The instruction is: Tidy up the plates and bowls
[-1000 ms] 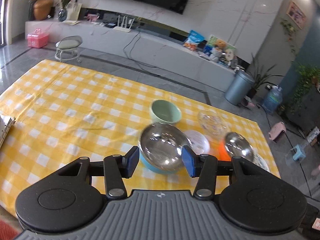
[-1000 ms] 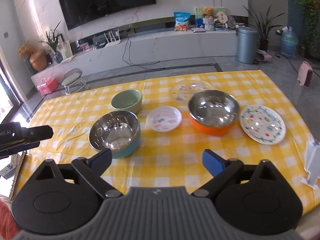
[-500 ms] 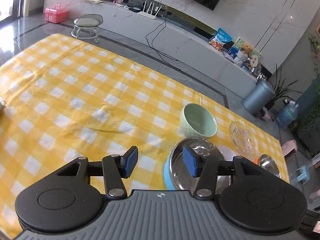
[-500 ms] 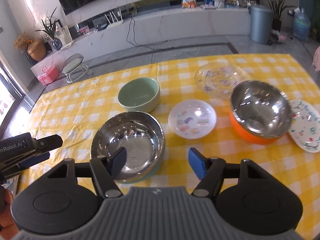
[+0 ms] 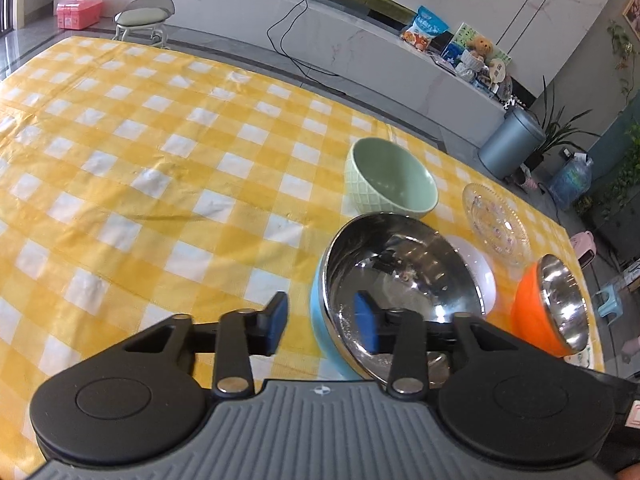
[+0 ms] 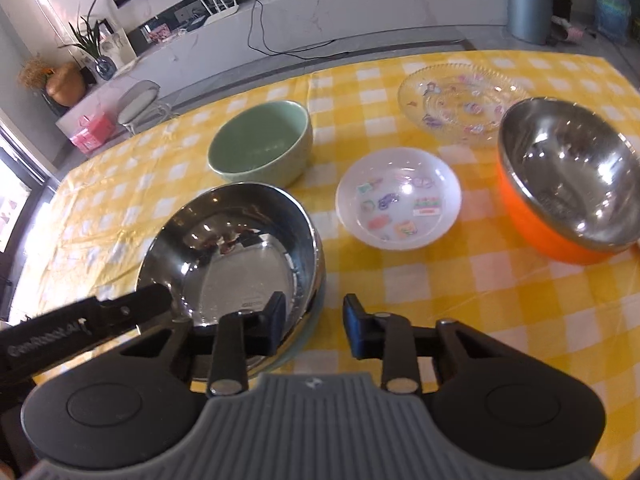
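A steel bowl with a blue outside (image 5: 400,280) (image 6: 236,256) sits on the yellow checked tablecloth (image 5: 160,160). My left gripper (image 5: 322,322) is open and straddles its near left rim, one finger inside, one outside. My right gripper (image 6: 314,326) is open and straddles its near right rim the same way. Behind it stands a green bowl (image 5: 390,180) (image 6: 262,144). A small white plate (image 6: 398,198), a clear glass plate (image 6: 460,102) (image 5: 496,224) and an orange steel bowl (image 6: 572,184) (image 5: 550,306) lie to the right.
The left gripper's arm (image 6: 84,324) shows at the left of the right wrist view. A patterned plate edge (image 5: 580,358) peeks out beside the orange bowl. Beyond the table are a stool (image 5: 146,16), a TV bench and a grey bin (image 5: 510,142).
Both grippers have moved forward and down onto the blue steel bowl. Each now has its fingers either side of the rim. The right gripper's jaws have narrowed.
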